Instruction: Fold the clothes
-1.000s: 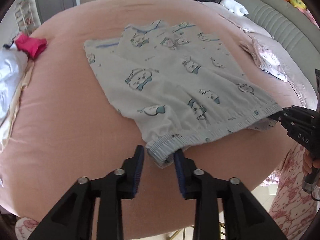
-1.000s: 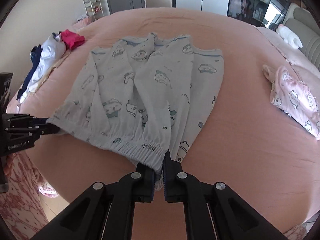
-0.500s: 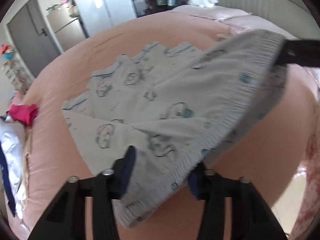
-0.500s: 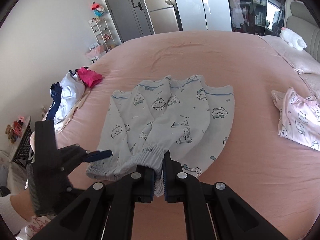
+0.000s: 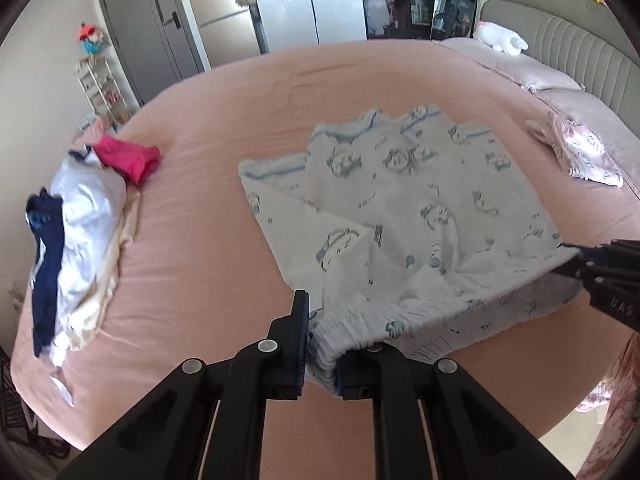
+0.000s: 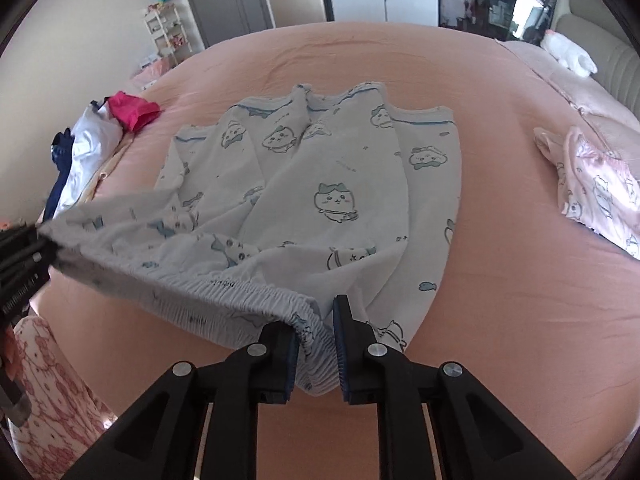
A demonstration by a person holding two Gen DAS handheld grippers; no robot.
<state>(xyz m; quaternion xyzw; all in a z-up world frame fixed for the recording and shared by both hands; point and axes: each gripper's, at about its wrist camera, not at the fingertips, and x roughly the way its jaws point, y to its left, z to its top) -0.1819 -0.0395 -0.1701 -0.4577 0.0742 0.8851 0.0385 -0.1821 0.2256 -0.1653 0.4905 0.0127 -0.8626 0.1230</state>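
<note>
You have the pants (image 6: 320,184) by the elastic waistband, one end in each gripper, lifted off the bed (image 6: 500,280) while the legs lie on it. The left gripper (image 5: 322,344) and right gripper (image 6: 316,336) both pinch bunched elastic, jaws partly closed, though the left's far pad seems hidden under cloth. The cotton is light, limp and sags between your grips, so hold at the waistband corners and keep it taut.

Two tongs are showing: the left tongs (image 5: 320,344) and the right tongs (image 6: 318,340). One pair of white printed pyjama trousers (image 6: 320,184) is lying on one pink bed (image 6: 500,280). One pink printed garment (image 6: 600,188) is sitting by the pillows. One heap of clothes (image 5: 76,248) is resting at the bed's edge, one red piece (image 5: 128,158) topping it. One white plush toy (image 5: 500,38) is lying near the headboard.
</note>
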